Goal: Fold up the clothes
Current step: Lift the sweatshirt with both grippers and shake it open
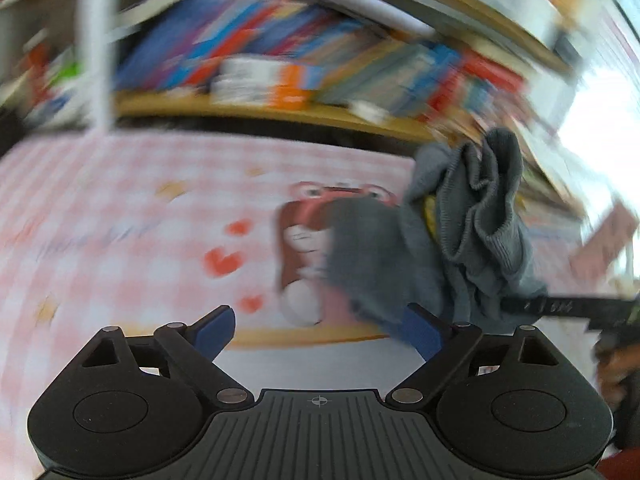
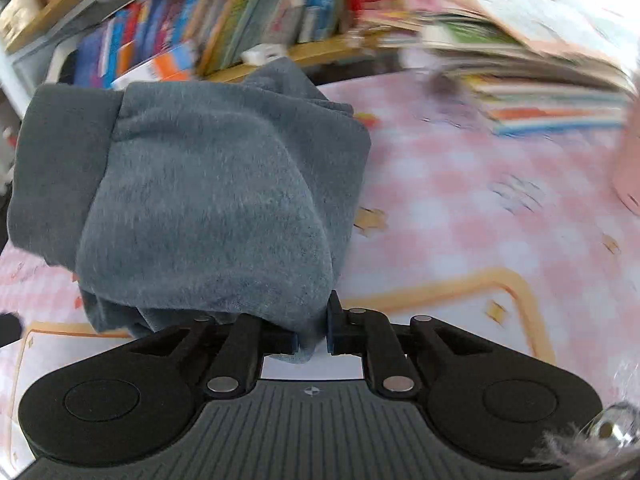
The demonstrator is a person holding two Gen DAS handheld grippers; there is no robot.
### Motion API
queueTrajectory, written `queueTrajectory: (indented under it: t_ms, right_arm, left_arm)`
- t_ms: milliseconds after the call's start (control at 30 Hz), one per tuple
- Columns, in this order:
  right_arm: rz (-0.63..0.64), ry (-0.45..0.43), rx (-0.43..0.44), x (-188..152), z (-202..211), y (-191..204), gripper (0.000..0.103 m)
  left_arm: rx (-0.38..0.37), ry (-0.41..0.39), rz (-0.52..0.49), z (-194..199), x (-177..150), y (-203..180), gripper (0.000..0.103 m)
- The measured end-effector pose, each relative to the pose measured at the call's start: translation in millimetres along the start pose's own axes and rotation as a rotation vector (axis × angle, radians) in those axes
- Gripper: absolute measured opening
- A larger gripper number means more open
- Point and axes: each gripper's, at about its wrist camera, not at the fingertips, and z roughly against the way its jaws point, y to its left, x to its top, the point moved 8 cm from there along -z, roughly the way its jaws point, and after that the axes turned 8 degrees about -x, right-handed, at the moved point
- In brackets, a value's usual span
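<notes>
Above the pink checked tabletop (image 2: pixel 460 208), the right hand-held gripper (image 2: pixel 312 338) was clamped on a corner of a grey garment (image 2: pixel 208 200), which hung bunched and lifted off the surface. Beside it, the left hand-held gripper (image 1: pixel 320 332) was spread wide and held nothing. Behind stood a shelf of books (image 2: pixel 248 20); motion blur made every title unreadable.
</notes>
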Motion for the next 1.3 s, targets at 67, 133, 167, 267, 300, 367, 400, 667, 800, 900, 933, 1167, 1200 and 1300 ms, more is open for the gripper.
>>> queueTrajectory:
  t_ms: [67,133,167,267,300,367,400,667,800,900,933,1167,1200,1300]
  right_arm:
    - [-0.031,-0.01,-0.027,-3,9,-16,0.011]
    - [-0.045,-0.032,-0.061,-2,14,-26,0.011]
    - [-0.052,-0.04,-0.075,-2,16,-30,0.011]
    - [-0.072,-0.062,-0.116,-2,22,-40,0.011]
    - [-0.078,-0.069,-0.13,-1,24,-44,0.011]
    - [-0.092,-0.083,-0.158,-1,28,-51,0.011]
    - [-0.098,-0.091,-0.172,-1,30,-54,0.011]
    - [-0.142,-0.139,-0.266,-5,47,-75,0.011]
    - [-0.121,-0.143,-0.273,-23,63,-57,0.011]
    - [-0.129,-0.144,-0.287,-31,72,-51,0.011]
    - [-0.138,-0.145,-0.29,-34,76,-48,0.011]
    - [0.015,-0.057,-0.111,-68,81,36,0.011]
    - [0.068,-0.046,-0.079,-74,82,53,0.011]
    - [0.229,-0.013,0.018,-92,86,106,0.012]
  left_arm:
    - [-0.01,0.028,-0.107,-19,8,-15,0.092]
    - [-0.01,0.046,-0.175,-35,12,-25,0.092]
    - [-0.012,0.052,-0.197,-42,14,-28,0.092]
    - [-0.018,0.07,-0.261,-61,20,-36,0.092]
    - [-0.021,0.076,-0.283,-65,20,-39,0.092]
    - [-0.028,0.085,-0.31,-68,19,-44,0.092]
    - [-0.033,0.088,-0.316,-69,18,-45,0.092]
    - [-0.037,0.172,-0.433,-91,2,-54,0.061]
    - [-0.073,0.166,-0.399,-90,8,-40,0.027]
    - [-0.066,0.101,-0.3,-67,22,-7,0.017]
    - [-0.057,0.078,-0.262,-58,25,8,0.016]
    - [0.054,0.012,-0.1,33,10,134,0.016]
    - [0.075,0.01,-0.083,46,3,150,0.016]
    - [0.137,0.002,-0.03,85,-17,196,0.016]
